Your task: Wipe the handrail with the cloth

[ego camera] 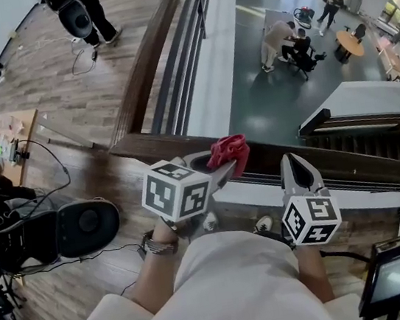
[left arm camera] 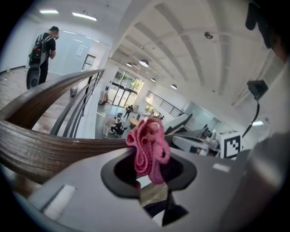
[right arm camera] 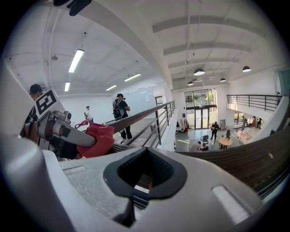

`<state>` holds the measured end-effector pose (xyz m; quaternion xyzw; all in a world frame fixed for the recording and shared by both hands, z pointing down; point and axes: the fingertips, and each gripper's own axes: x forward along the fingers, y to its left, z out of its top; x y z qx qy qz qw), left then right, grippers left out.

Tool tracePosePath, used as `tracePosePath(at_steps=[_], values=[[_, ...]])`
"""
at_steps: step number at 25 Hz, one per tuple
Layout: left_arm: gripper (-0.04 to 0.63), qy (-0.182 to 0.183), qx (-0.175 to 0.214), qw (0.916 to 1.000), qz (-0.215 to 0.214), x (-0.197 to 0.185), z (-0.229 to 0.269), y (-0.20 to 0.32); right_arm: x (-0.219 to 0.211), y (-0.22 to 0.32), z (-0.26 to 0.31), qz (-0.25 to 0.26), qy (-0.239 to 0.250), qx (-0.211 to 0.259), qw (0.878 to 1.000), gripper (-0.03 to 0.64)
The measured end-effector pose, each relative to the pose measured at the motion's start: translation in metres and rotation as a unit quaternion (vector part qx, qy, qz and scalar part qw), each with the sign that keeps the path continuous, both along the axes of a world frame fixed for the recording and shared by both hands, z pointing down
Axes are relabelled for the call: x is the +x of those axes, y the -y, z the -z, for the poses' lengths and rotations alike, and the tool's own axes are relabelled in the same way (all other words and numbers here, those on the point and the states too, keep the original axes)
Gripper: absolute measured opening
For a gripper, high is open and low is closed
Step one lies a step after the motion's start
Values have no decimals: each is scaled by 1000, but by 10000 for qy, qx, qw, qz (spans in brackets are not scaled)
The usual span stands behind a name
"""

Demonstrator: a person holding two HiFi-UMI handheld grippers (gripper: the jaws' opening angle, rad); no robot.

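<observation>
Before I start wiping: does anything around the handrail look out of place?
Nothing stands out. The red cloth sits bunched in the left gripper above the wooden handrail; the right gripper is shut, empty.

Left gripper (ego camera: 223,173) held forward, jaws clamped on a cloth (ego camera: 230,149); right gripper (ego camera: 296,171) beside it, jaws together, holding nothing.

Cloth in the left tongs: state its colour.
The cloth is pinkish red; the left gripper view shows it best.
</observation>
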<state>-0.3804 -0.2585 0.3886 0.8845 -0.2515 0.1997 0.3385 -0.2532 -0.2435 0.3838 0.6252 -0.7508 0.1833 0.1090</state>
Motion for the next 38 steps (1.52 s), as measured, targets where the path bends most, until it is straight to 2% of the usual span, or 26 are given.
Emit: tracePosePath(at_steps=[16, 23, 38], values=[[115, -83, -59, 9998, -161, -18, -3, -3, -22, 2, -2, -105, -85, -55, 9999, 3], [117, -280, -168, 9995, 44, -31, -4, -5, -28, 0, -2, -202, -102, -78, 9997, 2], [117, -205, 24, 9989, 419, -78, -8, 7, -43, 9, -4, -516, -126, -45, 9986, 3]])
